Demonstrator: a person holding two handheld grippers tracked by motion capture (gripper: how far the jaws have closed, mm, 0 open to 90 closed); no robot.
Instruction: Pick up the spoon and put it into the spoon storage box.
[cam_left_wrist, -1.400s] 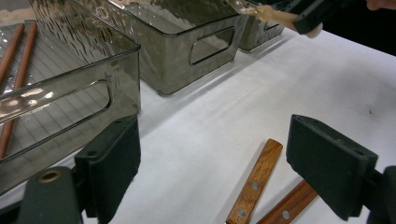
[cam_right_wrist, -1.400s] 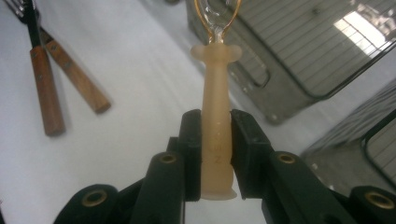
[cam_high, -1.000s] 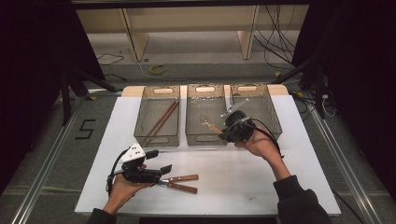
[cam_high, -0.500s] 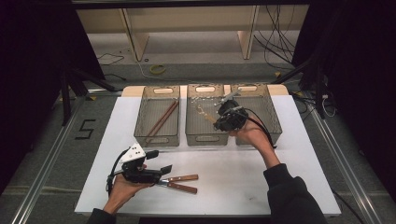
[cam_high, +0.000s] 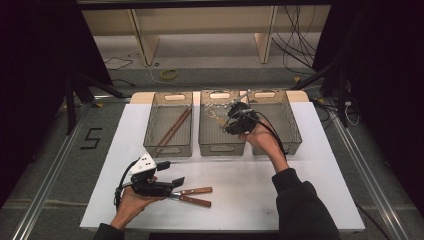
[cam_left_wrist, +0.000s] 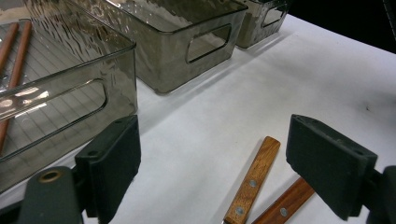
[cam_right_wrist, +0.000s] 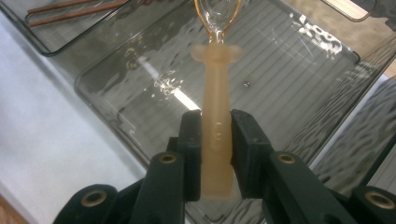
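Peeler (cam_right_wrist: 215, 126), pale with a wire loop at its far end, sits pinched in the right claw (cam_right_wrist: 215, 140) above the middle bin (cam_high: 220, 145). Left claw (cam_left_wrist: 212, 163) is spread, low over the white surface (cam_high: 260, 200), by two wooden-handled tools (cam_high: 192, 196). Dark floor and cables (cam_high: 300, 30) surround it.

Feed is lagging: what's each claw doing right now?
Left claw: open, holding nothing, over two wooden handles.
Right claw: shut on a pale plastic handle, above the middle bin.

A "5" marked on the floor (cam_high: 91, 139)
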